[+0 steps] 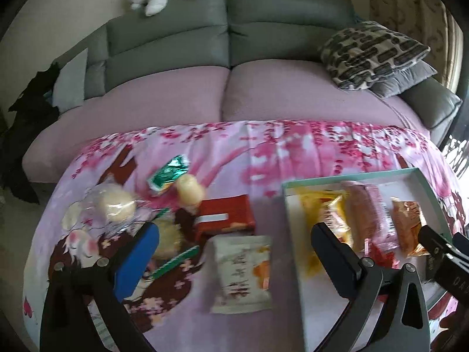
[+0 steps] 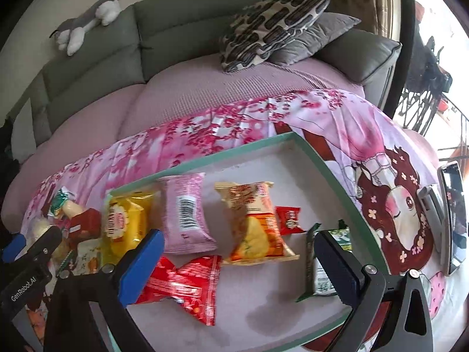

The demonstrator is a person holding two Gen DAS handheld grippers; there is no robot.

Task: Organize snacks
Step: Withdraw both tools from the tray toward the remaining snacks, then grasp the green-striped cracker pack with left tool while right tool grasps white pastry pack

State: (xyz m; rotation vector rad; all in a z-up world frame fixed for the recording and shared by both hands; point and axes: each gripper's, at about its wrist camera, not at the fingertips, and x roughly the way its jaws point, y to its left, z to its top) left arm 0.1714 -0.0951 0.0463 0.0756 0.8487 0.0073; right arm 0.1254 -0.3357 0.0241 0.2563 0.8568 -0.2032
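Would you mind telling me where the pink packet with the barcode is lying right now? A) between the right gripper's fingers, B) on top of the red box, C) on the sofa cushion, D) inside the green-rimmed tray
D: the pink packet lies flat on the floor of the green-rimmed tray, between the yellow packet and the orange packet.

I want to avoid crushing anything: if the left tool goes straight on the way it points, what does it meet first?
Probably the white snack packet lying on the cloth between the open fingers of the left tool. Past it sits the red box. Depth is hard to judge in the fisheye view.
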